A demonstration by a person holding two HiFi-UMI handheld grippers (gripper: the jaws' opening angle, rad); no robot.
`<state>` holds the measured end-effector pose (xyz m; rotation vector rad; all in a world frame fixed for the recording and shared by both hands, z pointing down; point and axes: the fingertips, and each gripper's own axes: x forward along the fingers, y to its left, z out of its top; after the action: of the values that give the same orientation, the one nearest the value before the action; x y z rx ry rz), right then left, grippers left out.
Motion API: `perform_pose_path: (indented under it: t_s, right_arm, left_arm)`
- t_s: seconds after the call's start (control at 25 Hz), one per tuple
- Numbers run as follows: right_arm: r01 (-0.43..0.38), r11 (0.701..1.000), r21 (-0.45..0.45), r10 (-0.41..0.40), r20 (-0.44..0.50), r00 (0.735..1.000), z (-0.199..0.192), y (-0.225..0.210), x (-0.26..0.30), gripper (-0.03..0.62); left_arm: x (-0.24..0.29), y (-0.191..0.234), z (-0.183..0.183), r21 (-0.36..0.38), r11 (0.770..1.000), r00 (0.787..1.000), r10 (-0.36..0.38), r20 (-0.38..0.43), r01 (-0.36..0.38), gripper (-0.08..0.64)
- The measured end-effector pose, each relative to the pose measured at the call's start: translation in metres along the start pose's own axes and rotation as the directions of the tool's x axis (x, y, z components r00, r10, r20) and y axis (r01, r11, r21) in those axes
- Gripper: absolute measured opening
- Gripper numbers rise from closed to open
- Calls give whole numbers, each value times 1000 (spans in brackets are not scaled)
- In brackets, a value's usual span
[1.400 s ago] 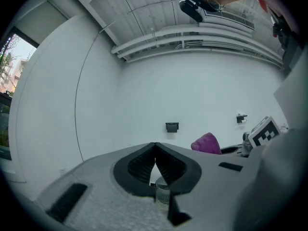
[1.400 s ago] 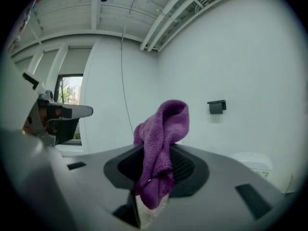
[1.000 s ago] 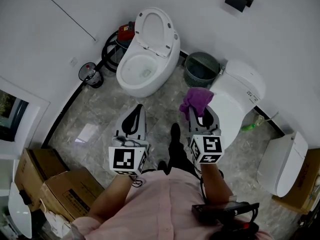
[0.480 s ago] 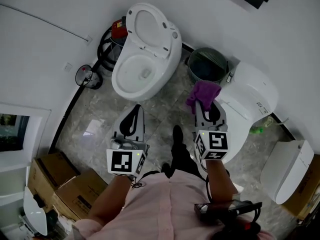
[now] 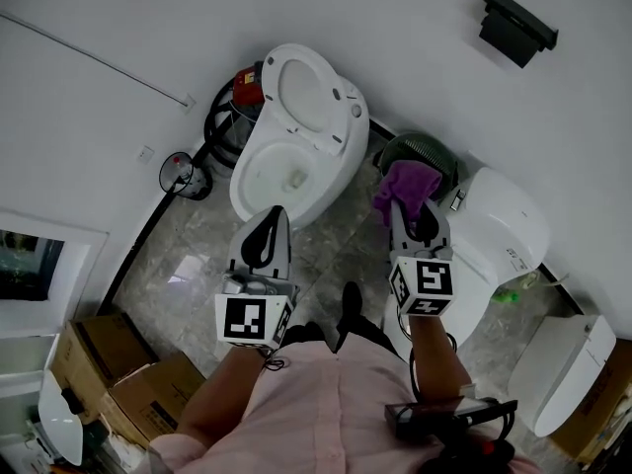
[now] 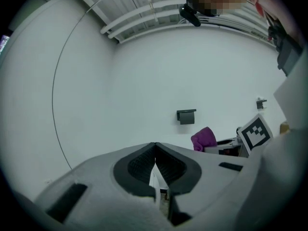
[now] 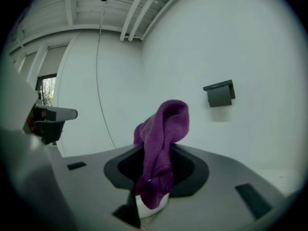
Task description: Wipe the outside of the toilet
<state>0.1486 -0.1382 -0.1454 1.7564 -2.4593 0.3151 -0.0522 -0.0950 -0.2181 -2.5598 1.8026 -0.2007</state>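
At the centre of the head view, the right gripper (image 5: 409,208) is clamped on a purple cloth (image 5: 405,184). The right gripper view confirms this: the jaws are closed on the folds, with the bulk of the cloth above the tips and a tail hanging below. The left gripper (image 5: 273,215) has its jaws brought fully together, tips touching, with nothing between them.

Location of the work item: the open-lid toilet (image 5: 296,156) stands against the wall ahead of both grippers, with its lid raised. The cloth is held in the air to the right of this toilet and apart from it. It overlaps the green waste basket (image 5: 420,148) in the view, and no contact with any ceramic surface is visible.

Progress assessment: wiping appears not to have begun. The cloth is secured and ready. Judging from the task sentence, the whole outer shell of the toilet remains to be wiped: bowl sides, base and rear.

Inventory, as counted in the head view:
- Grippers: two.
- Cloths: one.
- Toilets: one with the lid open and one closed-lid toilet (image 5: 499,230) at the right. A third white unit (image 5: 568,368) lies at the lower right, and its type cannot be confirmed.
- Waste baskets: one.
- Black wall fixtures (image 5: 518,26): one.
- Cardboard boxes (image 5: 94,349): two, at the lower left.
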Motion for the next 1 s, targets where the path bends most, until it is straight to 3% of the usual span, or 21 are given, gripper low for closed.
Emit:
perform_pose_path:
  t_s: [0.24, 0.48, 0.72, 1.0]
  right_arm:
    - [2, 1000, -31, -1, 32, 1000, 15, 7, 21, 124]
    - [-3, 999, -48, 4, 36, 999, -8, 17, 39, 124]
    - [9, 999, -43, -8, 10, 1000, -69, 18, 60, 124]
    - [40, 999, -16, -41, -63, 997, -194, 16, 89, 124]
  left_arm:
    - [12, 25, 17, 7, 1000, 998, 20, 67, -21, 8]
    - [19, 40, -7, 18, 1000, 997, 12, 76, -13, 8]
    - [20, 52, -73, 4, 1000, 999, 17, 38, -17, 8]
    - [25, 55, -192, -31, 999, 999, 9, -47, -10, 8]
